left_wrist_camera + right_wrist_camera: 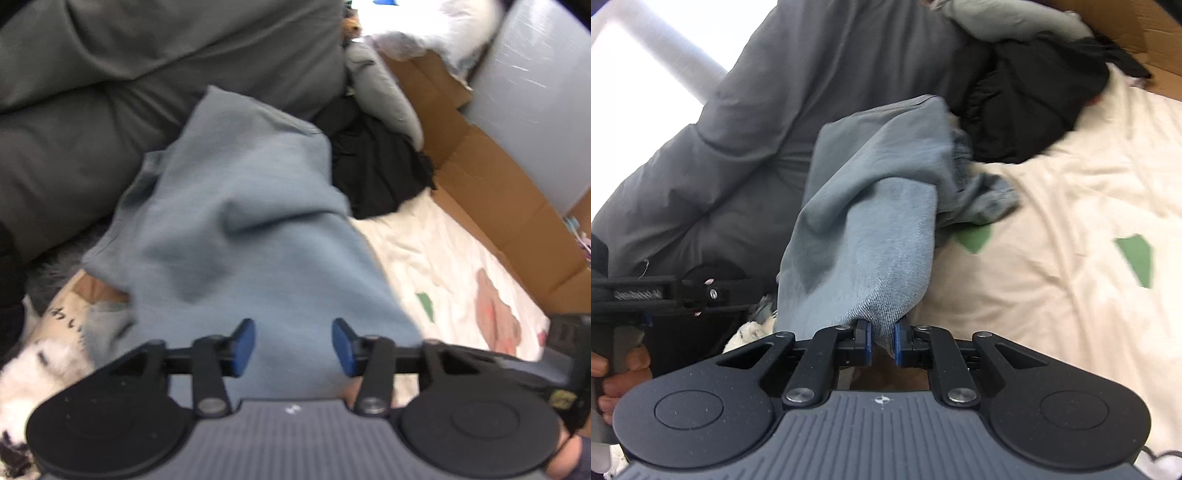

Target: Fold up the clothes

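Observation:
A light blue-grey garment [236,236] lies crumpled on a cream printed bedsheet [443,258]. My left gripper [293,347] is open just above the garment's near edge. Its blue pads [243,345] are wide apart, with cloth showing in the gap but not pinched. My right gripper [882,341] is shut on a bunched end of the same blue garment [864,221], which is lifted and stretches away from the fingers. In the right wrist view the left gripper's body [646,291] shows at the left edge, held by a hand [620,373].
A big dark grey quilt [129,92] fills the back left. A black garment [1027,107] and a pale grey one [1008,18] are heaped behind the blue one. Cardboard [498,192] lines the bed's right side. A fluffy white item [33,369] lies at the near left.

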